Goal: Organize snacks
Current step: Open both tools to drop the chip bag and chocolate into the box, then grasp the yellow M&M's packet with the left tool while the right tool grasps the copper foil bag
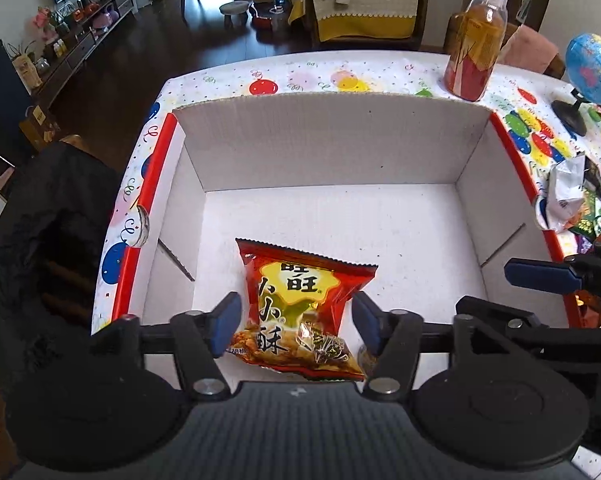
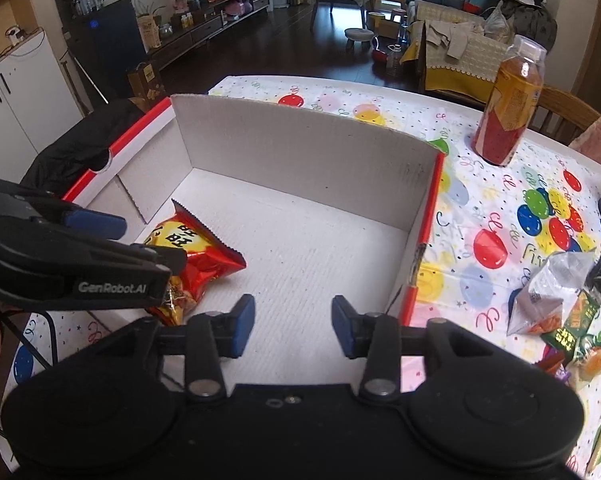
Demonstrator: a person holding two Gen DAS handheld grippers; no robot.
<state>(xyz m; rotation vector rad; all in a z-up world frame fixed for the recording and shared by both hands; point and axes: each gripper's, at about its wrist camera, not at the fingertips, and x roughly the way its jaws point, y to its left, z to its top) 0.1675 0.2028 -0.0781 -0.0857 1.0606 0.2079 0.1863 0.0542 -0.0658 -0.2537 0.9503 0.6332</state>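
A red snack bag (image 1: 308, 300) with yellow lettering lies flat on the floor of a white cardboard box (image 1: 332, 144) with a red rim. My left gripper (image 1: 296, 322) straddles the bag's lower half. Its jaws are open, and a small gap shows between each blue pad and the bag. In the right wrist view the same bag (image 2: 204, 256) lies in the box's (image 2: 300, 148) left corner, partly hidden by the left gripper's fingers (image 2: 96, 220). My right gripper (image 2: 293, 326) hangs open over the bare box floor with nothing between its fingers.
A bottle of orange drink (image 2: 512, 104) stands on the balloon-print tablecloth behind the box. Several loose snack packs (image 2: 560, 308) lie on the table right of the box. A blue globe (image 1: 592, 68) stands at the far right. A dark jacket (image 1: 52, 220) drapes over a chair on the left.
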